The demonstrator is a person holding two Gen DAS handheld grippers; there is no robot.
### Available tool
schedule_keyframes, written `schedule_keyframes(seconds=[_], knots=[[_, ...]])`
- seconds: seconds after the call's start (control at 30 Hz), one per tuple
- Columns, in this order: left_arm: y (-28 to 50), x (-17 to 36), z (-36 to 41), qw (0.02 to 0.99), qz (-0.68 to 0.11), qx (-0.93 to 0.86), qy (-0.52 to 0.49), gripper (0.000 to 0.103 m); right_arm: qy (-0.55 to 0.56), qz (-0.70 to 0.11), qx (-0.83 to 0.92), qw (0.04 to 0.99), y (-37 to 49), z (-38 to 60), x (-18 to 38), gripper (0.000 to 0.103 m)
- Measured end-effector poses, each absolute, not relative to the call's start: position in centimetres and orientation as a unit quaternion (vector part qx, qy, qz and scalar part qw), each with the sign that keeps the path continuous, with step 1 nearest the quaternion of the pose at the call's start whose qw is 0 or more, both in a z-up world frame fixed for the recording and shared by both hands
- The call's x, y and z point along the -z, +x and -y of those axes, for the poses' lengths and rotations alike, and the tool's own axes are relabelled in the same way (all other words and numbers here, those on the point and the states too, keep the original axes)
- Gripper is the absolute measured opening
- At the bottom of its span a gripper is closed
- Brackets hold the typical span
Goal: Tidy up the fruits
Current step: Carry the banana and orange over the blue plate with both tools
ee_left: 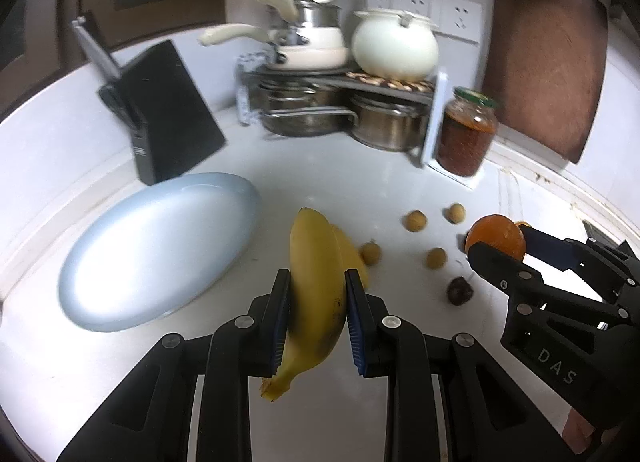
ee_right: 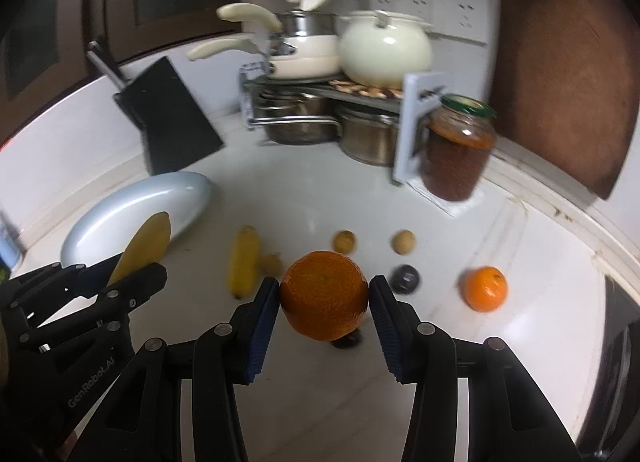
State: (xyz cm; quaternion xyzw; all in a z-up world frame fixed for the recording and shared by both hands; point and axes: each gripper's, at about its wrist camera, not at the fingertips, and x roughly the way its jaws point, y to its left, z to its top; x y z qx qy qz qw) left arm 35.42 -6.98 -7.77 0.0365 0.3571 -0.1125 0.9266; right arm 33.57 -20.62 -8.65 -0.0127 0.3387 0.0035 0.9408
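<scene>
My left gripper [ee_left: 318, 282] is shut on a yellow banana [ee_left: 316, 286] and holds it above the white counter, right of a pale blue plate [ee_left: 152, 250]. It also shows in the right wrist view [ee_right: 136, 270]. A second banana [ee_right: 243, 260] lies on the counter. My right gripper [ee_right: 324, 294] is shut on an orange [ee_right: 324, 294], lifted off the counter; it also shows in the left wrist view [ee_left: 496, 240]. Another orange [ee_right: 485, 288] sits to the right. Several small tan fruits [ee_left: 416, 221] and a dark fruit [ee_right: 405, 279] lie between.
A black knife block [ee_left: 168, 114] stands behind the plate. A rack with pots [ee_left: 340, 110], a white kettle [ee_left: 394, 46] and a jar [ee_left: 466, 132] fill the back corner. A wooden board [ee_left: 548, 58] leans on the right wall.
</scene>
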Motion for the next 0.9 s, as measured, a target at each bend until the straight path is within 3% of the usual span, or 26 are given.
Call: schedule_keyframes(seconds=[0.9], knots=[[34.9, 5.3, -7.1, 0.947, -0.321, -0.007, 0.015, 0.027, -0.058, -0.291, -0.158, 0.942, 36.7, 6.6, 5.6, 0.048]])
